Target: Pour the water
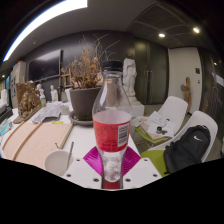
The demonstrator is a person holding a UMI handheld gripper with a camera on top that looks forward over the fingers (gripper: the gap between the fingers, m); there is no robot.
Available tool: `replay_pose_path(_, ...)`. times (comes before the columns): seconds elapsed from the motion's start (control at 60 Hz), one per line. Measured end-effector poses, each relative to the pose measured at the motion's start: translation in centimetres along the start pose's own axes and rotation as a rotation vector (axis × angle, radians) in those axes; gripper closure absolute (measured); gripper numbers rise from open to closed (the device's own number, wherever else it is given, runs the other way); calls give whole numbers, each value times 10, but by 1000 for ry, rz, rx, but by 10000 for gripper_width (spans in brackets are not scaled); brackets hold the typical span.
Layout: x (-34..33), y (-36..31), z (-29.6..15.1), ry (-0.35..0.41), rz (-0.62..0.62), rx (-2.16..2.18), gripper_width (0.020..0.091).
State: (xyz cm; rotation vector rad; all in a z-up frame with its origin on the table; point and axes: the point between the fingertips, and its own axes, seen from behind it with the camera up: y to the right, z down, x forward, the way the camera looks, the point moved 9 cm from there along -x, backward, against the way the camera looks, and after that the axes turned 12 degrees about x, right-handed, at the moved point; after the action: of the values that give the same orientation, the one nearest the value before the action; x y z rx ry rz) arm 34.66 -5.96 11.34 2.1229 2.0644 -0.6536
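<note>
A clear plastic bottle [111, 118] with a red label stands upright between my gripper's [111, 163] fingers, its lower body pressed by both magenta pads [94, 160]. The bottle's cap reaches up in front of a dark plant pot. A small white paper cup [58, 162] stands on the white table [150, 172] just left of the fingers. The gripper is shut on the bottle.
A dark pot with dried plants [86, 95] stands behind the bottle. A wooden board [35, 142] lies at the left. White chairs [170, 115] and a black bag [187, 148] are at the right. A white statue [129, 80] stands far back.
</note>
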Motion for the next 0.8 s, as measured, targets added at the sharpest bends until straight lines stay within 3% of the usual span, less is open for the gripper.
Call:
replay_pose_path(0.1,7,10,24,-20,14,-10,906)
replay_pose_path(0.2,3,10,30,26,4,-42,900)
replay_pose_path(0.267,4,12,29,38,5,-32,820)
replay_pose_path(0.4,-1,15,30,-2,35,18,609)
replay_pose_path(0.5,-13,22,30,-46,92,20,245)
replay_pose_path(0.8,-143,-25,-8,-137,161,-59,250)
